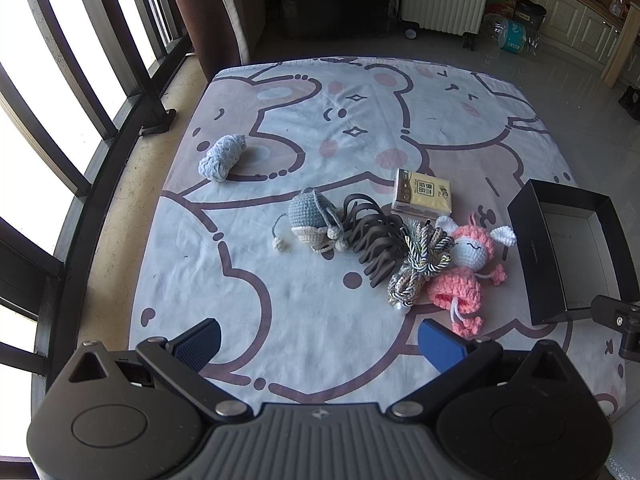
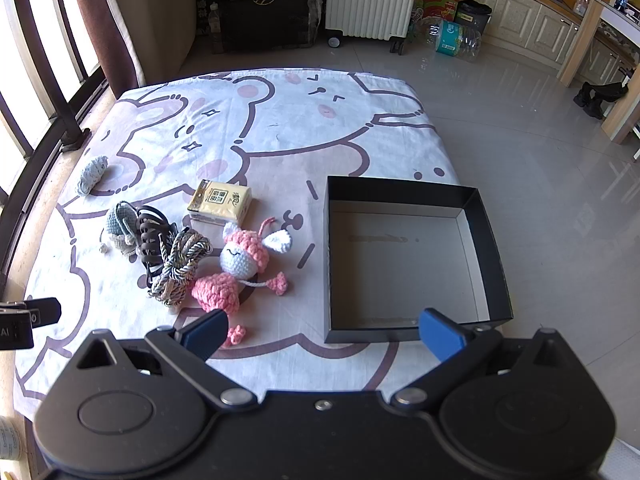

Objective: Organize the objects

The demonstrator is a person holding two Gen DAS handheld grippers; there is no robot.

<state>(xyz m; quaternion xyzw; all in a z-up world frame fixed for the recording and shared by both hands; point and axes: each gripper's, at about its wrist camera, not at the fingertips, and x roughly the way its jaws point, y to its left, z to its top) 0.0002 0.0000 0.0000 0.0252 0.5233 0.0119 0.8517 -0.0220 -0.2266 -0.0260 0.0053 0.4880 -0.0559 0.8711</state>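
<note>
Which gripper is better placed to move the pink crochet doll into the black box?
Right. The right gripper, open, sits between the pink crochet doll and black box.

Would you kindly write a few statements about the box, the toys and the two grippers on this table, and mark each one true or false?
1. The black box holds nothing. True.
2. The left gripper is shut on the pink crochet doll. False: its jaws are wide open and empty, and the doll lies on the cloth.
3. The tissue pack lies beyond the doll, away from the grippers. True.
4. The blue yarn bundle lies inside the box. False: it lies alone on the cloth, far to the left.
5. The right gripper is open. True.
</note>
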